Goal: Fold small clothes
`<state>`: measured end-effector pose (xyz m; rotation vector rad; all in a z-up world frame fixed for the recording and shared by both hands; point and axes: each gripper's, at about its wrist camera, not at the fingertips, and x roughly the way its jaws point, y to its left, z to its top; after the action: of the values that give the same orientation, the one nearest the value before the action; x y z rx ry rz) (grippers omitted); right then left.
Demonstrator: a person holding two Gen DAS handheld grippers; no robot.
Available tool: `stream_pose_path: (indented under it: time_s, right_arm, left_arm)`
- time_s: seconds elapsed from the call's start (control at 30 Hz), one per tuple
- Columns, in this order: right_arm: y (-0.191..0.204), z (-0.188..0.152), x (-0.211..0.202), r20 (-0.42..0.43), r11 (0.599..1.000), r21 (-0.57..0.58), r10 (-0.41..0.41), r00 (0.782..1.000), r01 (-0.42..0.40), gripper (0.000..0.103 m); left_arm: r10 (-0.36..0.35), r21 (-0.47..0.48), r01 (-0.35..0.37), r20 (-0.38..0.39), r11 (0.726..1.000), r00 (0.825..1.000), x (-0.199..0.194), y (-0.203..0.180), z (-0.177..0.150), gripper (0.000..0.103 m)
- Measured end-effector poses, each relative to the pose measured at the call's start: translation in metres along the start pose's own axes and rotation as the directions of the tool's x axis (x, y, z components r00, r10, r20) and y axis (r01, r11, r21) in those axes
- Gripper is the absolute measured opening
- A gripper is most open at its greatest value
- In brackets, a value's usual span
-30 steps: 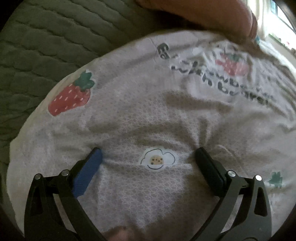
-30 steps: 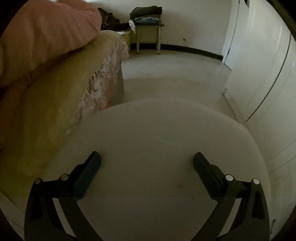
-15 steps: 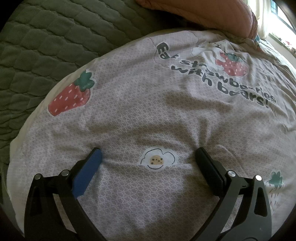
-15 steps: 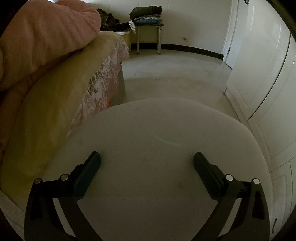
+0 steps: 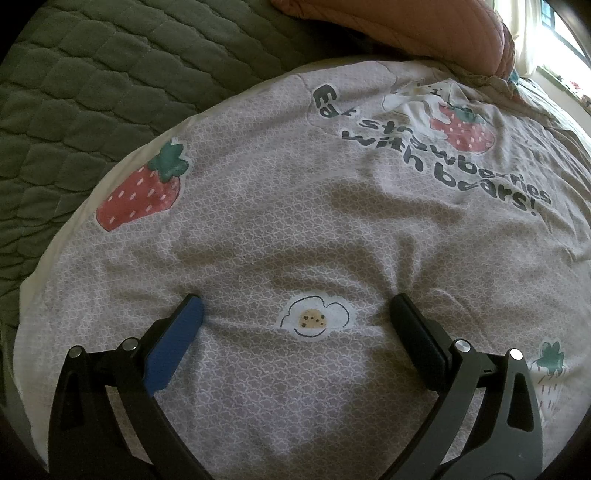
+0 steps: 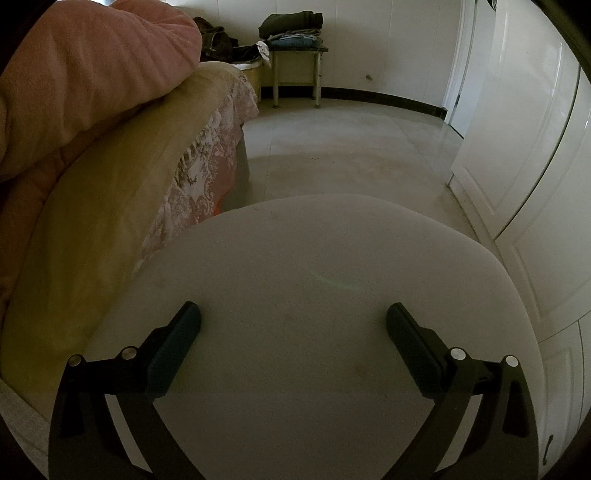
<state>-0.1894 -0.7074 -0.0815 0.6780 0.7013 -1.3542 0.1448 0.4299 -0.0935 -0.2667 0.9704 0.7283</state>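
A small pinkish-grey garment (image 5: pixel 295 206) with strawberry prints and the words "Eat strawberries with bears!" lies spread flat and fills the left wrist view. My left gripper (image 5: pixel 295 306) is open, its fingertips pressing on the cloth on either side of a small flower print (image 5: pixel 314 320). My right gripper (image 6: pixel 293 314) is open and empty above a white tabletop (image 6: pixel 314 266). The garment does not show in the right wrist view.
A green quilted cover (image 5: pixel 110 74) lies left of the garment and a pink quilt (image 5: pixel 406 26) beyond it. In the right wrist view, a bed with a pink quilt (image 6: pixel 81 85) stands on the left, white cupboard doors (image 6: pixel 517 147) on the right, and a stool with stacked clothes (image 6: pixel 295 33) at the far wall.
A person's arm across the top of the left wrist view has withdrawn, uncovering the printed words. The right gripper has shifted slightly. Both grippers stay open.
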Motion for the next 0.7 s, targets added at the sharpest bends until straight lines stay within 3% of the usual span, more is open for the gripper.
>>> stream_pose_path:
  time_s: [0.7]
  right_arm:
    - [0.0002,0.0005,0.0007,0.000,1.000,0.000,0.000,1.000,0.000,0.099]
  left_arm:
    - [0.000,0.000,0.000,-0.001,1.000,1.000,-0.0009,0.0012,-0.0005,0.095]
